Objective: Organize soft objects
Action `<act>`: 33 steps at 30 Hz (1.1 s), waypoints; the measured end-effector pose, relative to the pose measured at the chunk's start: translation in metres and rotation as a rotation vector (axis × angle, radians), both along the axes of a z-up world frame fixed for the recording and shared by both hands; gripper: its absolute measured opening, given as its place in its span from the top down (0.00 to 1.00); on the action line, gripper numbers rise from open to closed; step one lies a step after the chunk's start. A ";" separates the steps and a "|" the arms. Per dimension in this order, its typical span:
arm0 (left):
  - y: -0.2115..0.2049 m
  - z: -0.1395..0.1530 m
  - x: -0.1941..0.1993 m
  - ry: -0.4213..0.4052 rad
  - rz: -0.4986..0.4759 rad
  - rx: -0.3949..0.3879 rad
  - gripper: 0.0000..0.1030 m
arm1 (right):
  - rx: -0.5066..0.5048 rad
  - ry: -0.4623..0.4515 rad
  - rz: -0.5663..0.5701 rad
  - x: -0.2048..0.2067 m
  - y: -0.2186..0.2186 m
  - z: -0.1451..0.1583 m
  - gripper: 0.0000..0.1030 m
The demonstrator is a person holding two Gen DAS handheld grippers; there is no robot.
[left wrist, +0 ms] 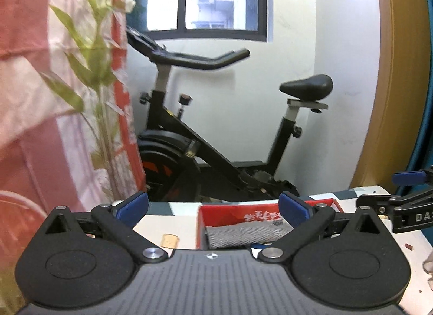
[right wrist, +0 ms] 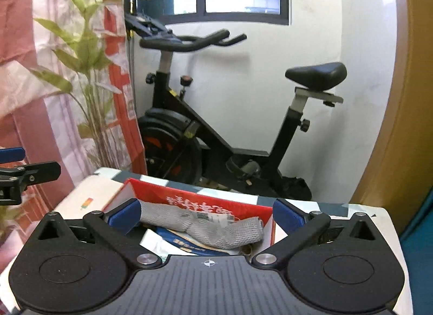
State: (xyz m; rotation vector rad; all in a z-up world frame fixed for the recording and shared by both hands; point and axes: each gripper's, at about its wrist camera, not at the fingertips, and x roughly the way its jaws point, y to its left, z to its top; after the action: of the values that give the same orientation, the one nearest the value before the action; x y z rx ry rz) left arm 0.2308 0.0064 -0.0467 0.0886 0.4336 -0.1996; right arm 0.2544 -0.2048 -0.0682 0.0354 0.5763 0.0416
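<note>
1. Two tools are hovering over the counter (right wrist: 351,208): the left tool (left wrist: 213,208) and the right tool (right wrist: 205,214), both spread wide and gripping nothing.
2. One red box (right wrist: 216,201) is sitting on the counter, holding one grey sock (right wrist: 216,229) draped over printed packets (right wrist: 186,243).
3. One exercise bike (right wrist: 211,114) is standing beyond.

My white tabletop (right wrist: 360,214), patterned with dark patches, carries a red box (right wrist: 216,201) at twelve o'clock and a small brown scrap (left wrist: 409,246) at three o'clock.
</note>
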 end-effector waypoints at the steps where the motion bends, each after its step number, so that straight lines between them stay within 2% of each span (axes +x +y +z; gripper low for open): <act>1: 0.002 0.003 -0.004 -0.010 0.005 0.003 0.00 | 0.002 -0.008 -0.002 -0.007 0.002 0.003 0.00; 7: 0.012 0.021 -0.042 -0.050 0.040 0.015 0.00 | 0.035 -0.053 0.005 -0.048 0.013 0.023 0.00; 16: 0.034 0.018 -0.107 -0.041 0.016 -0.059 0.00 | 0.050 -0.058 0.003 -0.122 0.033 0.032 0.00; 26: 0.043 0.036 -0.162 -0.116 0.071 -0.003 0.00 | 0.067 -0.135 -0.060 -0.198 0.052 0.044 0.00; 29: 0.041 0.044 -0.170 -0.147 0.086 0.031 0.00 | 0.077 -0.152 -0.054 -0.211 0.054 0.052 0.00; 33: 0.044 0.060 -0.178 -0.187 0.097 0.020 0.00 | 0.048 -0.189 -0.064 -0.223 0.059 0.067 0.00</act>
State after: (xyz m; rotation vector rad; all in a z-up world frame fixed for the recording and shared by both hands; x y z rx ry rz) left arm 0.0523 0.0506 0.0130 0.1047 0.2531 -0.0900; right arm 0.0319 -0.1456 -0.0009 0.0953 0.3846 -0.0039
